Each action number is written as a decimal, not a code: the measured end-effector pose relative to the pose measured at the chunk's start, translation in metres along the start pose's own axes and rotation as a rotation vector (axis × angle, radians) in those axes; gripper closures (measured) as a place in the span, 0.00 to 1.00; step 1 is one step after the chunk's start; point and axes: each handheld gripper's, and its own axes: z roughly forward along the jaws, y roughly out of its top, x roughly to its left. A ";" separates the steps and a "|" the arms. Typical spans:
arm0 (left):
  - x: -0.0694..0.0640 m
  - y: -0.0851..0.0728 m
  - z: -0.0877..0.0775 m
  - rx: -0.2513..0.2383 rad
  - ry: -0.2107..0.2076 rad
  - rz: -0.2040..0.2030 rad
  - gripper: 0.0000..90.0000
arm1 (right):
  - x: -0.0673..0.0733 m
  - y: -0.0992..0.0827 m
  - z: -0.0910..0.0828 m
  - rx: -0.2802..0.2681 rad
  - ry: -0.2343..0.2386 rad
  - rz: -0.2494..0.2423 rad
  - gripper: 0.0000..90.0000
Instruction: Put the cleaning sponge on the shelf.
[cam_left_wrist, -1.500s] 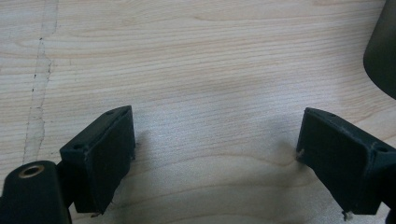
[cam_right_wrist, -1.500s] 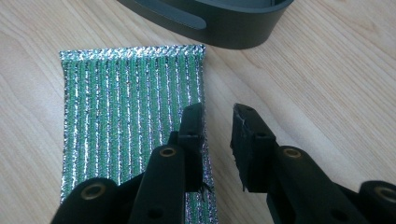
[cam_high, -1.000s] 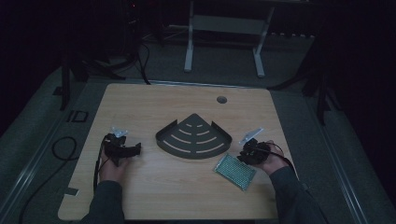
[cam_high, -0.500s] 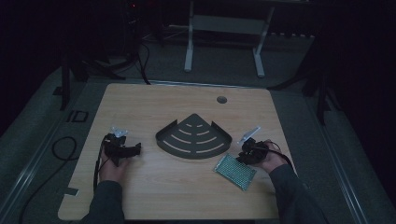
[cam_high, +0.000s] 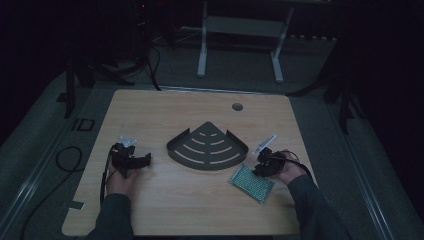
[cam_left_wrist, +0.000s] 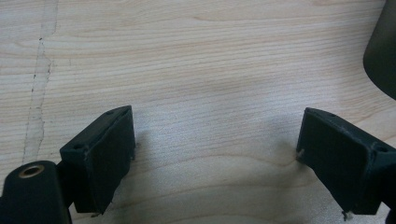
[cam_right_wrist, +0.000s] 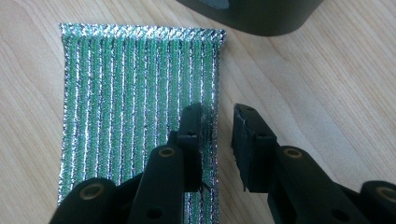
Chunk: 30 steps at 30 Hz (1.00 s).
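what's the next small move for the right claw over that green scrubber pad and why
Probably lower the right claw a little and close on the edge of the green scrubber pad: the jaws straddle that edge with a narrow gap, and the pad lies flat on the table, not gripped.

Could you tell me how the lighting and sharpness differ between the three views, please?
High view: dim and underexposed, surroundings almost black, table muted, dark corner shelf low in contrast. Left gripper view: bright, wood grain sharp, left gripper jaws casting soft shadows. Right gripper view: bright, the silver-green scouring pad glinting, right gripper jaws slightly soft up close.
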 end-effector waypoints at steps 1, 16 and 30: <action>0.000 0.000 0.000 0.000 0.000 0.000 0.13 | 0.000 0.000 0.000 0.003 0.006 0.008 0.81; 0.000 0.000 0.000 0.000 0.000 0.001 0.13 | -0.011 0.005 0.004 0.083 0.103 0.084 0.86; 0.000 0.000 0.000 0.000 0.000 0.000 0.13 | -0.011 0.010 0.003 0.121 0.120 0.106 0.99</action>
